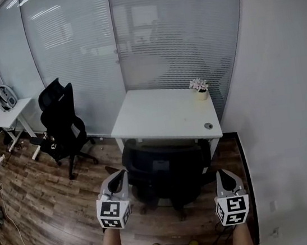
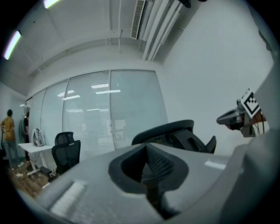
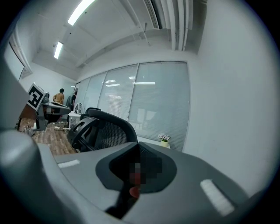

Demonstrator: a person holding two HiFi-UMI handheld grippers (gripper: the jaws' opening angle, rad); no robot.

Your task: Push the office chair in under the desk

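— Closest to us, what is being held?

— Two grippers, one in each of the person's hands. Left gripper [image 1: 117, 176] and right gripper [image 1: 224, 175] sit low and point forward, each with a marker cube at its rear. The left one's fingers [image 2: 87, 175] are pressed fully together with nothing caught between them. The right one's look just the same, closed and empty.

— And the room, biggest things first?

— Across the back runs a glass partition [image 1: 76, 56] with slatted blinds. On the right side is a plain white wall [image 1: 288, 72], and underfoot is a wooden floor [image 1: 40, 203].

— The bench?

— It's a white bench [image 1: 158, 115], set in the corner where the glass meets the wall.

— Where is the office chair?

— The black office chair [image 1: 165, 168] stands at the bench's near edge with its back towards the person. Its front is hidden beneath the top. The grippers flank the chair's back, the left one just beside its left edge and the right one near its right side. From where I stand I cannot tell whether either touches it.

— Anything smaller?

— A second chair [image 1: 62, 123], also black, stands well apart to the left, close to the glass. Past it is a small table [image 1: 9, 114], white, with something round and pale on top. On the bench a flower pot [image 1: 199, 87] sits by the far right corner, and a round grommet [image 1: 208, 125] lies near the front right corner.
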